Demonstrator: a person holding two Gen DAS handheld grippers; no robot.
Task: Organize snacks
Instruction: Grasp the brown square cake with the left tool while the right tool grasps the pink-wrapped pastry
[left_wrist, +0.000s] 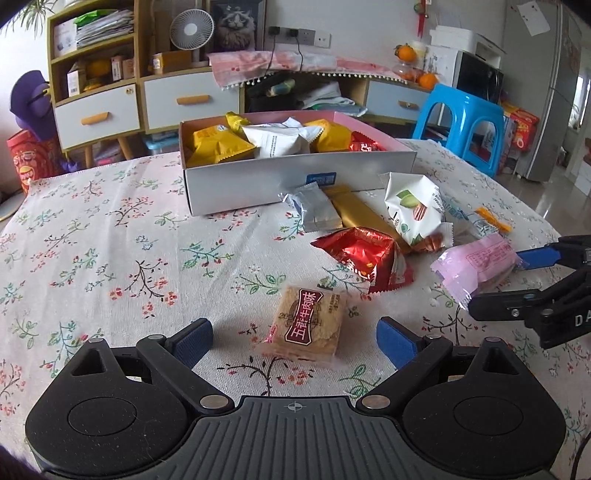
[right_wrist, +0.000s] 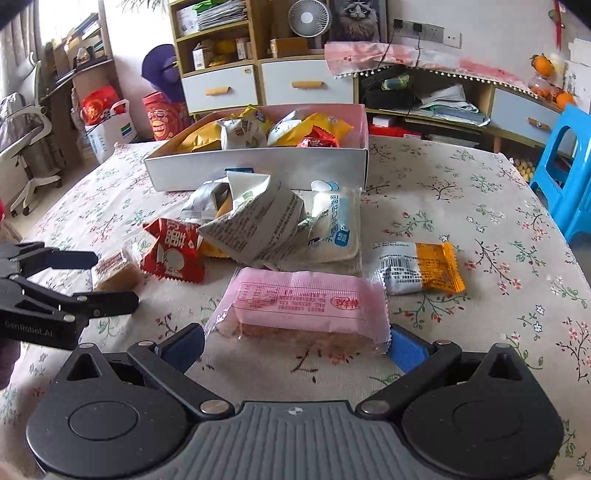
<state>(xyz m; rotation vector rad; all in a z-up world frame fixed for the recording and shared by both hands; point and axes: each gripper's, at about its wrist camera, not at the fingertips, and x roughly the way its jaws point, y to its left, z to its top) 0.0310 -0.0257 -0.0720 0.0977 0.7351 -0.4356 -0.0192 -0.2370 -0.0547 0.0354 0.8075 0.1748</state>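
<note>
My left gripper (left_wrist: 294, 341) is open, its jaws on either side of a brown biscuit pack (left_wrist: 308, 323) lying on the floral tablecloth. My right gripper (right_wrist: 295, 345) is open around the near end of a pink snack pack (right_wrist: 306, 301); whether the pads touch it I cannot tell. That pink pack (left_wrist: 476, 264) and the right gripper also show at the right of the left wrist view. A white box (left_wrist: 295, 181) (right_wrist: 258, 166) holding yellow, white and red packs stands behind. Loose packs lie before it: red (left_wrist: 364, 258), gold (left_wrist: 360, 216), silver (left_wrist: 317, 212), white nut (left_wrist: 415, 208).
An orange-and-white pack (right_wrist: 419, 267) and a blue-and-white pouch (right_wrist: 332, 225) lie right of the pile. A blue plastic stool (left_wrist: 465, 122) stands past the table's far right edge. Cabinets with drawers (left_wrist: 96, 114) line the wall behind.
</note>
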